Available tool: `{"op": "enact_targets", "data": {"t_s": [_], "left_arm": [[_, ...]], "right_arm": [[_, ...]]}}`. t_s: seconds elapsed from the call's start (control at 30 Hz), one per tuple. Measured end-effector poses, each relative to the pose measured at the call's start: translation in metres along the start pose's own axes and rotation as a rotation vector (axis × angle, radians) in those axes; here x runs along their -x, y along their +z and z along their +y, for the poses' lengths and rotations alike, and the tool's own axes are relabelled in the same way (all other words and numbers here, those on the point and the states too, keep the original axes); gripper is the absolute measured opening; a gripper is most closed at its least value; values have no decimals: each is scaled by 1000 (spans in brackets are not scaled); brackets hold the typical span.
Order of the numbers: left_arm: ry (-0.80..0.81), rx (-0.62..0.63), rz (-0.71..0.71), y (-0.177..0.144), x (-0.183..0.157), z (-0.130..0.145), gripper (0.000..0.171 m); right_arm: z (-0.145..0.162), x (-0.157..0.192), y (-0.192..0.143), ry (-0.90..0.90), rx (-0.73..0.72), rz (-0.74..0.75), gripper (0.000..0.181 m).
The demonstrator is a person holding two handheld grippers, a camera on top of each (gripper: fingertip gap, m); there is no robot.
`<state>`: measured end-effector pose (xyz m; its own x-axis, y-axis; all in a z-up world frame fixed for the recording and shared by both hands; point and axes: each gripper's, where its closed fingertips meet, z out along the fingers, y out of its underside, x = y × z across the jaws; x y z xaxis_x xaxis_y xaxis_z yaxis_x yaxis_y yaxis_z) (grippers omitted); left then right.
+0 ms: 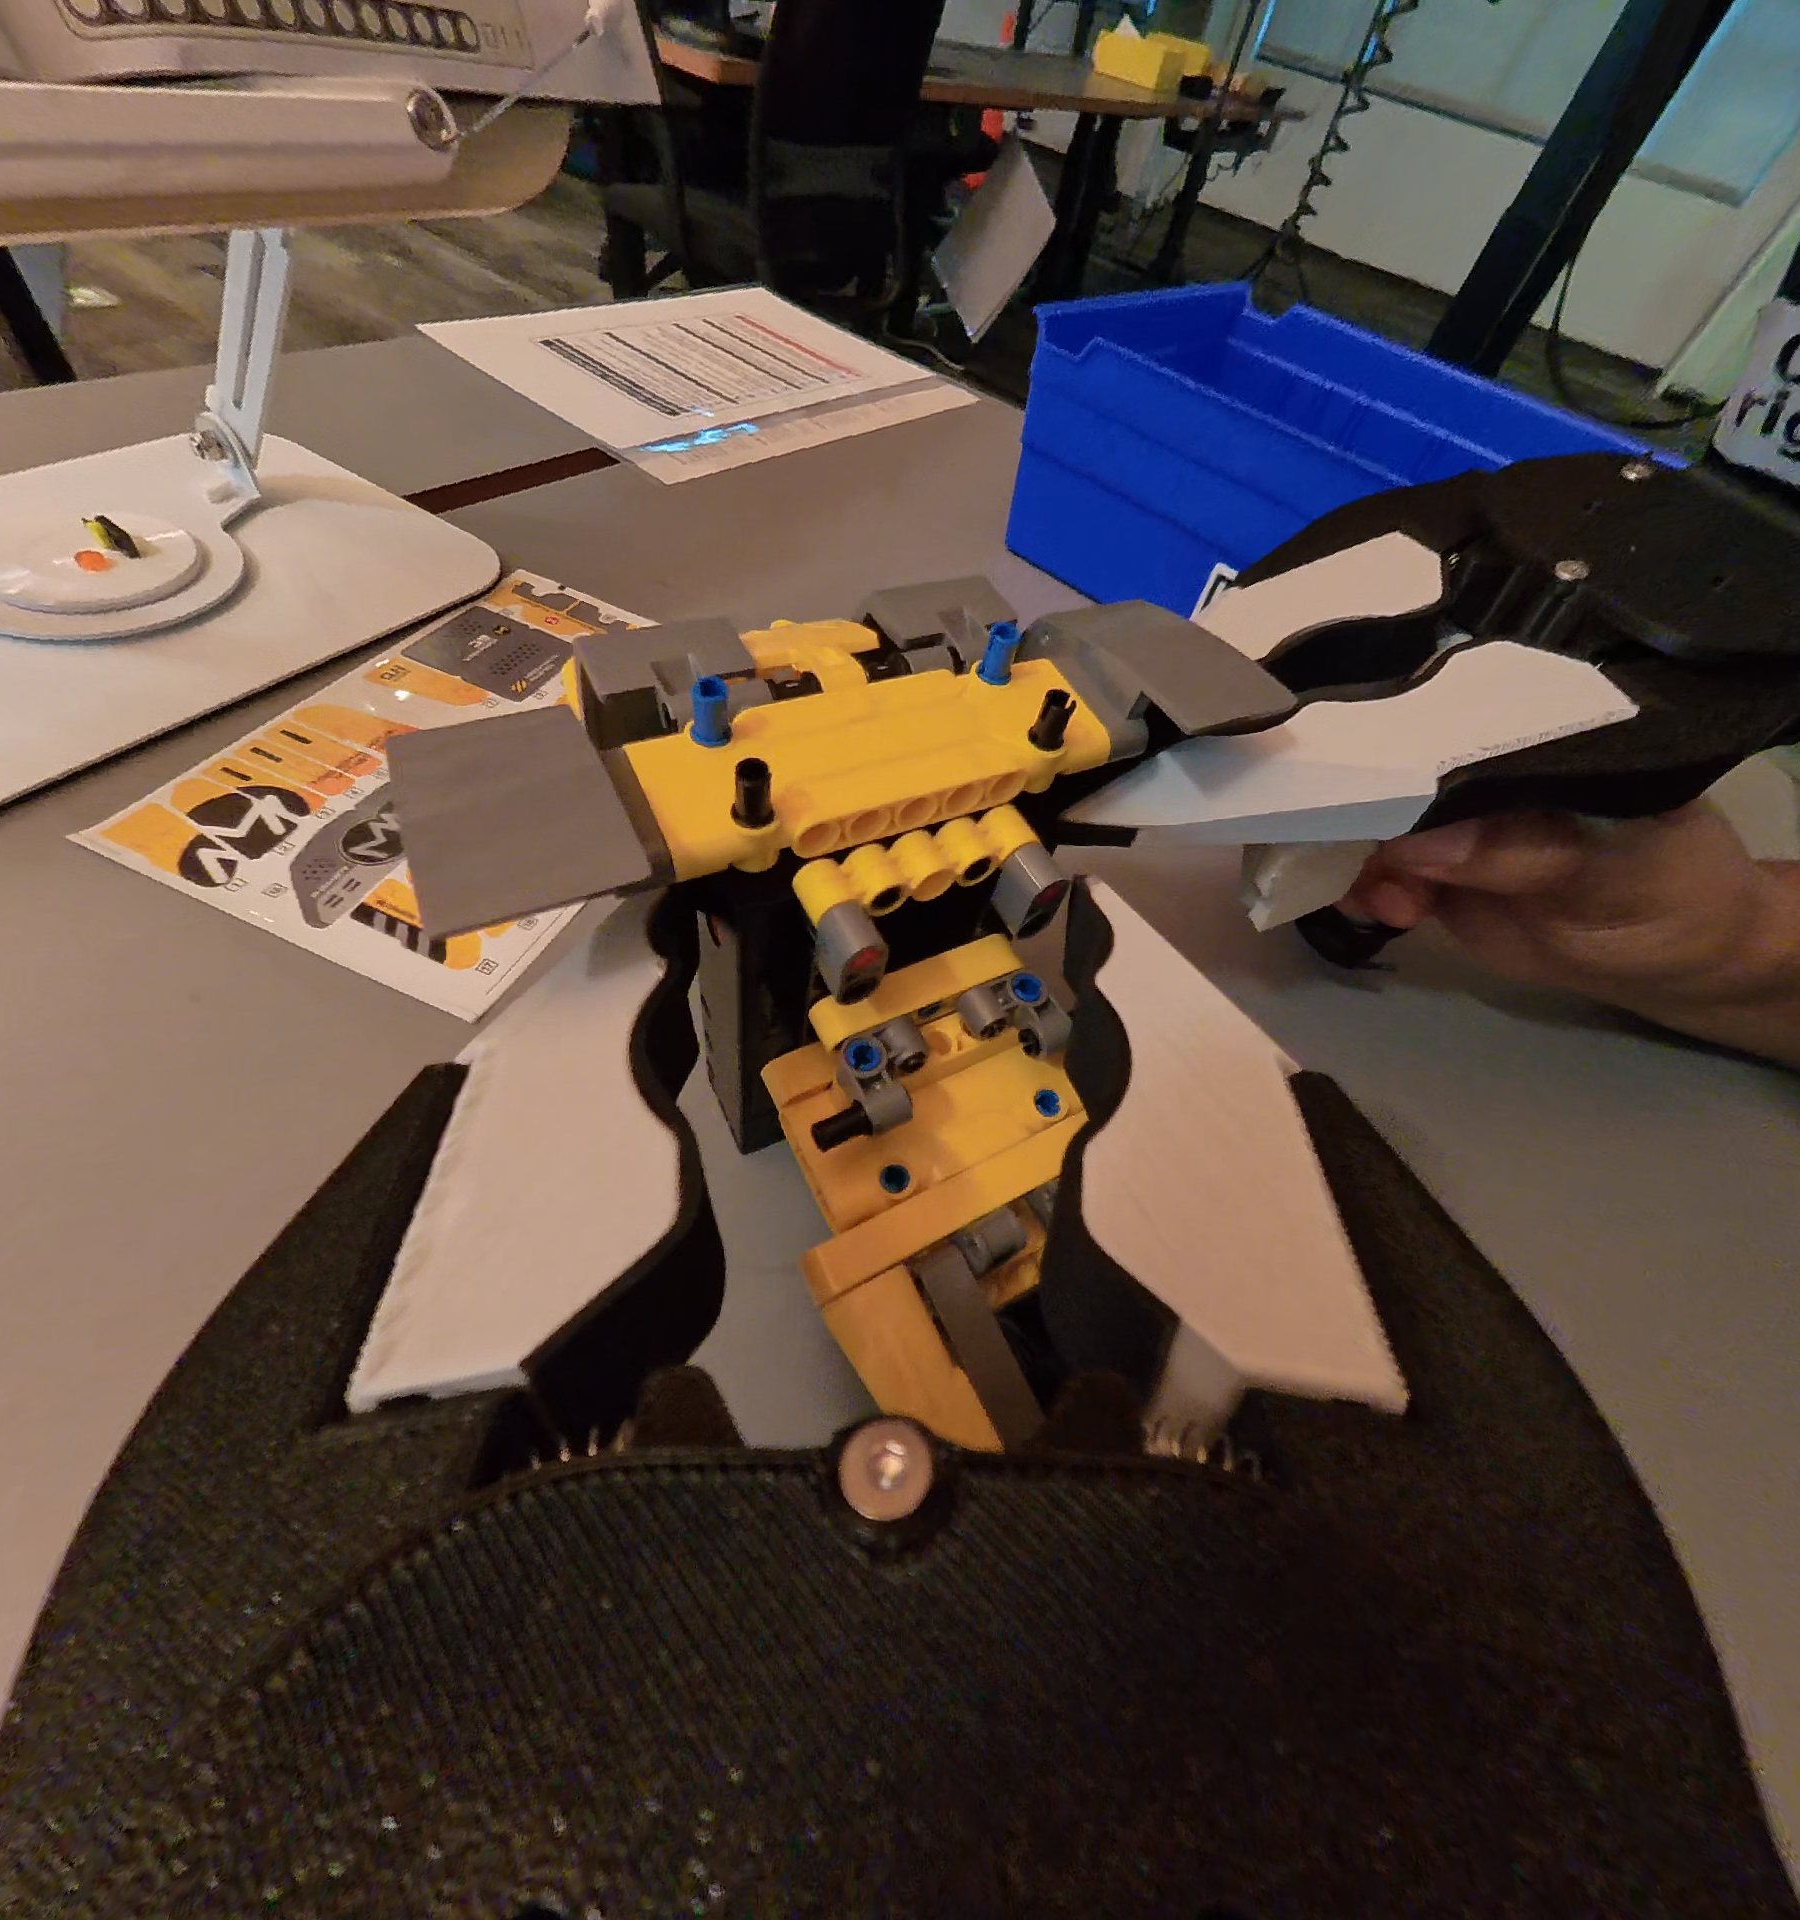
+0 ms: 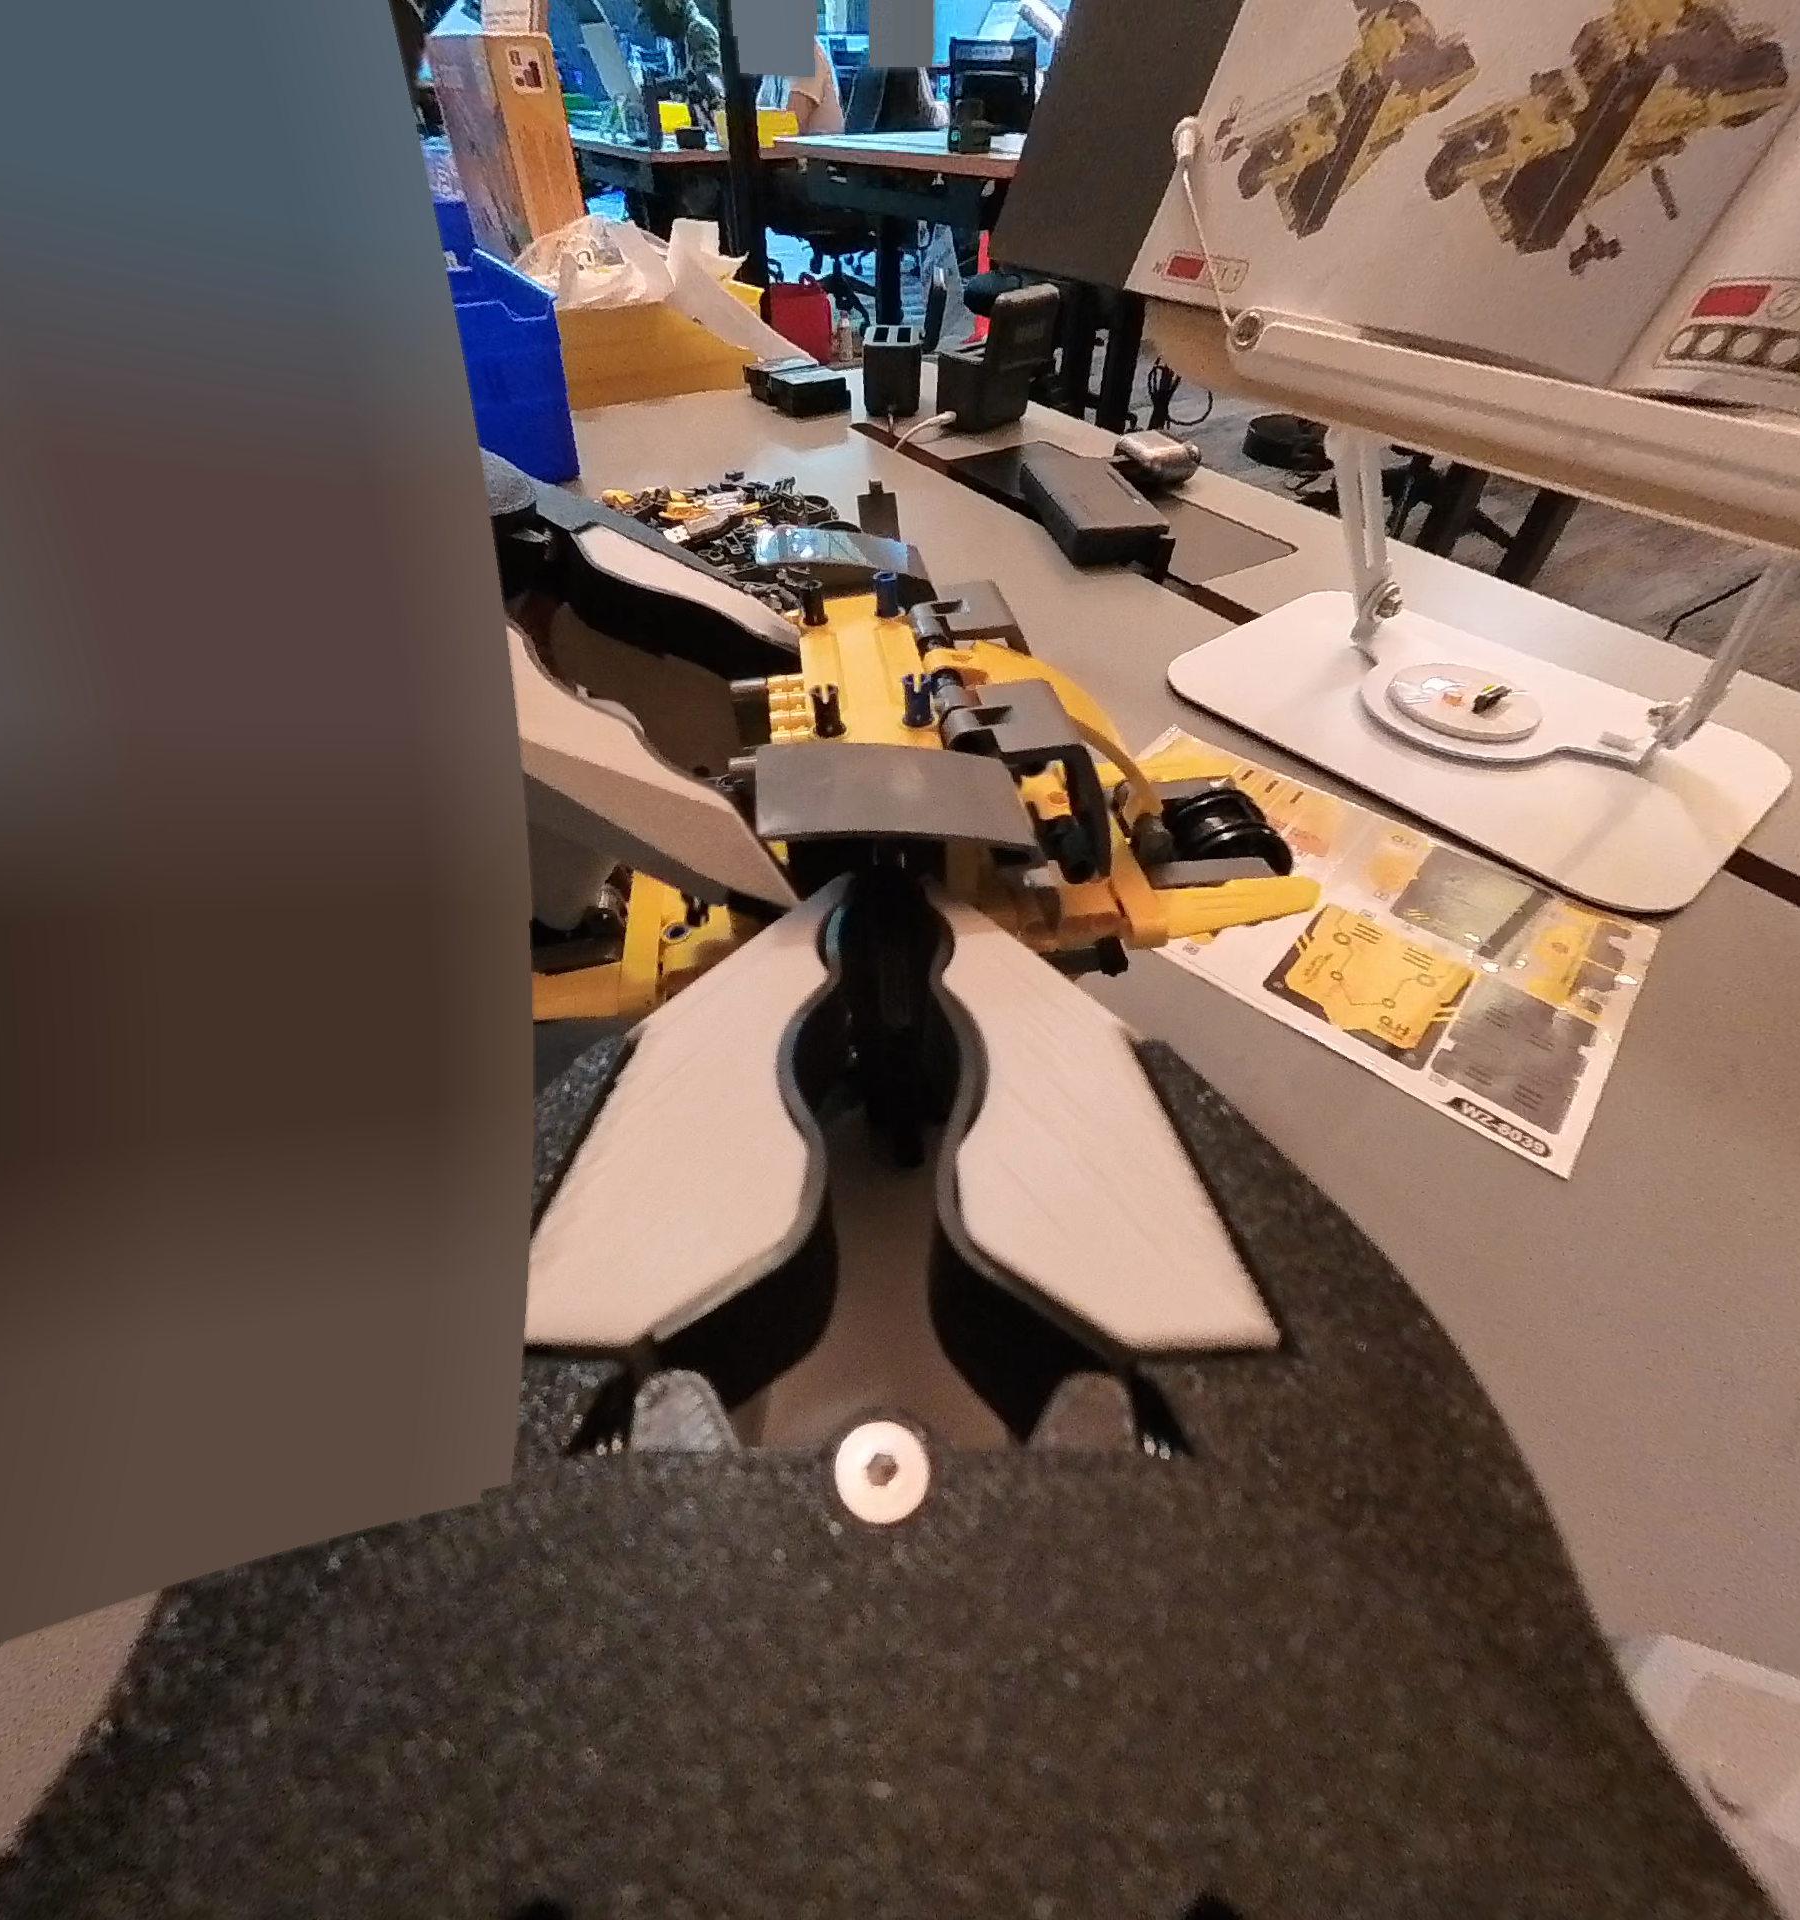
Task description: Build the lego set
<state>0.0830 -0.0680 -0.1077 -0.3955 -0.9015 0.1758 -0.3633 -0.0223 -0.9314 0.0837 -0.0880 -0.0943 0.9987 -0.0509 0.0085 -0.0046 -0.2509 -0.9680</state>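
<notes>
A: On the grey table point(image 1: 148, 1091), centre: yellow-and-grey brick model point(image 1: 854, 790), lifted between two claws. Left claw point(image 1: 880, 1049) pinches its lower yellow body. Right claw point(image 1: 1135, 769) closes on the grey panel end; in its own view it point(image 2: 885, 935) grips a dark part under that panel.

B: Surroundings?

A: Sticker sheet point(image 1: 283, 831) directly beneath; blue bin point(image 1: 1187, 436) behind; booklet stand point(image 1: 200, 540) to the left.

B: Hazard?

A: Probably separation. Opposed pulls or a twist could unseat the pinned beams; a slack pinch would drop the model onto the sheet.
</notes>
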Motion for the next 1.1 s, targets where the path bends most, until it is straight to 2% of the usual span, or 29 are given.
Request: {"op": "enact_targets", "data": {"t_s": [0.57,0.97,1.1], "left_arm": [[50,47,-39,4,3,1,67],[88,75,-21,-1,5,5,63],[95,74,-14,-2,5,6,64]], "right_arm": [[-1,-4,3,27,43,-18,5],[-1,2,2,7,9,-22,8],[-1,3,-6,-52,15,0,30]]}}
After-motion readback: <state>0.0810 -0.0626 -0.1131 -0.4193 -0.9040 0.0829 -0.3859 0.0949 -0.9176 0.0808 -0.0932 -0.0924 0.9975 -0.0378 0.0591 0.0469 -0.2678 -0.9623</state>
